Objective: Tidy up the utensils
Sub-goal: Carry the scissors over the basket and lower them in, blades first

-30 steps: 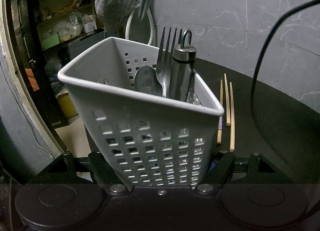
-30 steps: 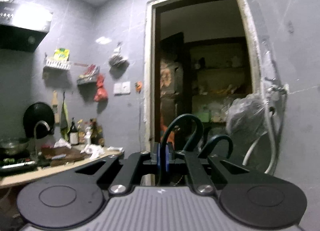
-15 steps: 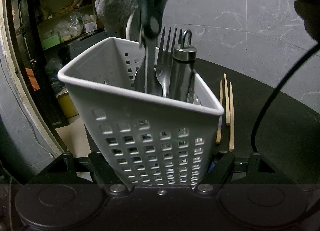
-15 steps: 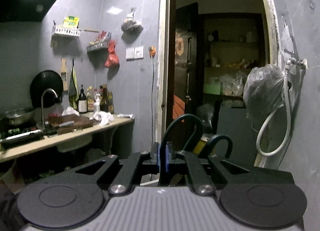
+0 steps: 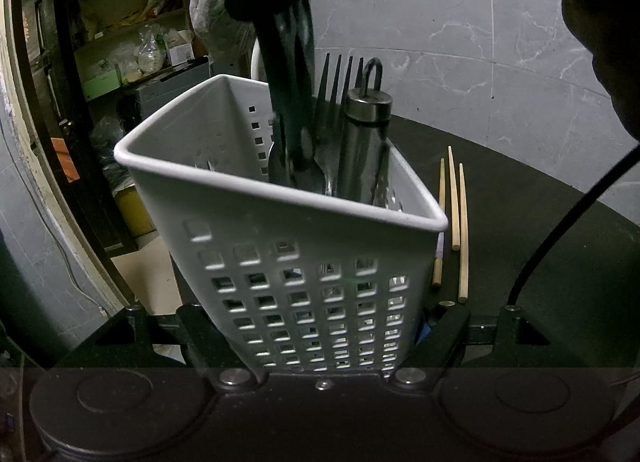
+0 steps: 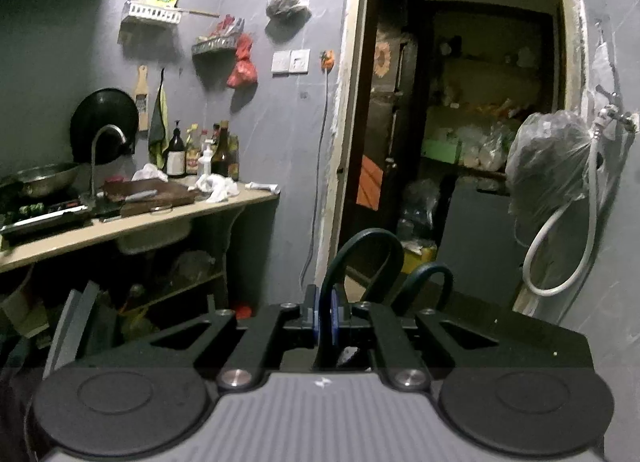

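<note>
With the right gripper [image 6: 325, 322] clamped on the scissors [image 6: 362, 266] and the left gripper [image 5: 320, 326] clamping the utensil basket [image 5: 280, 198], the blades may catch on the fork [image 5: 340, 102].

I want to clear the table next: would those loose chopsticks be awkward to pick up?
Probably. The chopsticks lie flat on the dark table, thin and round-looking, so they may roll or slip from the pads. They look light and stiff, likely wood.
</note>
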`<action>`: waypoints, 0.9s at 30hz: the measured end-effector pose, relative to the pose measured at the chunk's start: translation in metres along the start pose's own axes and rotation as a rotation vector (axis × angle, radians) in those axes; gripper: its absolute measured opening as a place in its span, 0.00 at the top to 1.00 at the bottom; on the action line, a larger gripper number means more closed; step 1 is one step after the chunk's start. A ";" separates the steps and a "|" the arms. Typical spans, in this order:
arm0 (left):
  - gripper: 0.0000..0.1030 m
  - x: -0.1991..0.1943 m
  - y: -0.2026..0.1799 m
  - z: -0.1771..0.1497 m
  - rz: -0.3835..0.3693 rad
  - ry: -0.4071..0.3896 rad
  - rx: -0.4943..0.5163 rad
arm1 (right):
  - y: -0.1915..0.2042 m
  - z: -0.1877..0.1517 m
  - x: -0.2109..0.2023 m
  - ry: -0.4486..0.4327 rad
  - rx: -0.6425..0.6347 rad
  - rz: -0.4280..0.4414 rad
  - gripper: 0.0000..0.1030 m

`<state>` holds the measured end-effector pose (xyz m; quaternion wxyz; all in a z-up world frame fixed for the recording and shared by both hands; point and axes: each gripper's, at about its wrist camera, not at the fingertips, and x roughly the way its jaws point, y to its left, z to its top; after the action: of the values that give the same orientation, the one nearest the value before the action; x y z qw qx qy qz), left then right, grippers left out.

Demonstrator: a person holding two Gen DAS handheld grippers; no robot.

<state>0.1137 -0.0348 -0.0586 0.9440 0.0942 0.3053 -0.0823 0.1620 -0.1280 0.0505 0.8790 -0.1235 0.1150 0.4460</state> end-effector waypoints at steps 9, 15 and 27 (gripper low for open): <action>0.24 0.000 0.000 0.000 0.000 0.000 0.000 | 0.003 -0.002 -0.001 0.031 -0.006 0.031 0.92; 0.24 0.000 0.000 0.000 0.001 0.001 -0.003 | 0.003 -0.001 0.000 0.053 -0.020 0.063 0.89; 0.24 -0.002 0.000 0.000 0.002 0.001 -0.003 | 0.006 0.002 -0.001 0.118 -0.023 0.181 0.61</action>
<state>0.1123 -0.0346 -0.0577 0.9441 0.0931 0.3058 -0.0810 0.1567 -0.1246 0.0519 0.8252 -0.1487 0.1724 0.5169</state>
